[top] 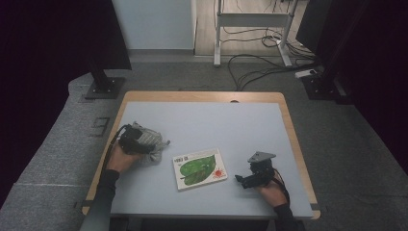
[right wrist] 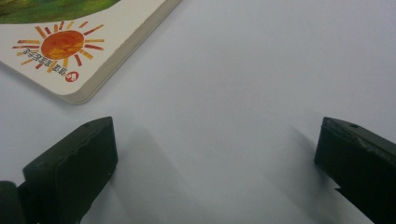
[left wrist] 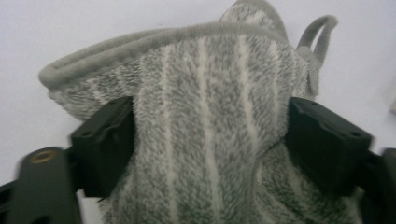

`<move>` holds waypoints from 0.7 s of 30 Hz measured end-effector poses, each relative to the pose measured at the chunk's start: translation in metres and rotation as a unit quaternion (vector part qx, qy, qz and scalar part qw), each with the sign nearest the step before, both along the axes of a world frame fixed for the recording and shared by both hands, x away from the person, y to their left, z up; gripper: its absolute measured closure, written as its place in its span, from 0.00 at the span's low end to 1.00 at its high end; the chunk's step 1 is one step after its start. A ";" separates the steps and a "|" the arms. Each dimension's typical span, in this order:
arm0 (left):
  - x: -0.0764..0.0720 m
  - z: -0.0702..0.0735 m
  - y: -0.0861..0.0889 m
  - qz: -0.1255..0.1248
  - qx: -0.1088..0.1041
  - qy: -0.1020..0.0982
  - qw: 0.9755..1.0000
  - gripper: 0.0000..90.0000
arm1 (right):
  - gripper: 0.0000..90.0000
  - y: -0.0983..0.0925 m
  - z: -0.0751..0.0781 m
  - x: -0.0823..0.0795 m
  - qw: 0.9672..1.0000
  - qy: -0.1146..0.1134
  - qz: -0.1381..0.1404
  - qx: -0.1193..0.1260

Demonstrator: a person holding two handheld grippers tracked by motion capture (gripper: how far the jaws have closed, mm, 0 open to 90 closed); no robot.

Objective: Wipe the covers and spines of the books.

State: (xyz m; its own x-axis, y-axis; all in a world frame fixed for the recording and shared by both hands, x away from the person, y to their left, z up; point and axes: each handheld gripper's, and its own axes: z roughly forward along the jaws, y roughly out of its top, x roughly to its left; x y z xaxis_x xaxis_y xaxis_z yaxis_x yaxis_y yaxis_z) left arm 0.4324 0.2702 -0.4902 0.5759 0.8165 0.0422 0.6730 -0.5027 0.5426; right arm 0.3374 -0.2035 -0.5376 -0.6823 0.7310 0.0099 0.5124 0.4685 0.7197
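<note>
The landmark is the flat board book [top: 199, 168] with a white cover, a green leaf and a small orange sun, lying on the pale blue-grey tabletop [top: 216, 125].

Left of the book, just beside its upper left corner, lies a crumpled grey terry cloth [top: 153, 144] with thin white stripes. In the high view the left gripper [top: 139, 142] sits on top of it, and hand and gripper body cover most of the fabric; only its right edge shows. In the left gripper view the cloth [left wrist: 210, 130] bulges up between the two black jaws; both pads press into the pile and the fabric is pinched to a waist between them. The jaws stand partly closed, clamped on the bunched cloth. A small hanging loop [left wrist: 322, 32] at the far end is in sight; the near part of the cloth is cut off by the bottom edge, and the picture is slightly blurred.

Right of the book, near its lower right corner, the right gripper [top: 243, 180] rests low over the table. In the right gripper view its jaws stand wide apart with bare tabletop between them [right wrist: 217, 154]. The book's sun corner [right wrist: 79, 51] lies beyond the left-hand jaw, not touching it; the rest of the cover is cut off.
</note>
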 end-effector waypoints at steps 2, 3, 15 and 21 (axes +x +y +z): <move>0.001 -0.005 0.002 -0.002 -0.011 0.003 1.000 0.32 | 0.00 0.000 0.000 0.000 1.000 0.000 0.000 0.000; 0.000 -0.006 0.002 -0.003 -0.013 0.004 1.000 0.35 | 0.00 0.000 0.000 0.000 1.000 0.000 0.000 0.000; -0.007 -0.005 0.002 0.005 -0.022 -0.006 1.000 0.71 | 0.00 0.000 0.000 0.000 1.000 0.000 0.000 0.000; -0.012 0.005 0.008 -0.001 -0.032 -0.006 0.999 0.73 | 0.00 0.000 0.000 0.000 1.000 0.000 0.000 0.000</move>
State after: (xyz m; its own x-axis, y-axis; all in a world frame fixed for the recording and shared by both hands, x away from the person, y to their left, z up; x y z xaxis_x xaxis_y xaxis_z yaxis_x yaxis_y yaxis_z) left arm 0.4204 0.2783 -0.4855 0.5781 0.8160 -0.0039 0.6650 -0.4684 0.5817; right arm 0.3374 -0.2036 -0.5376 -0.6823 0.7310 0.0105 0.5124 0.4679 0.7201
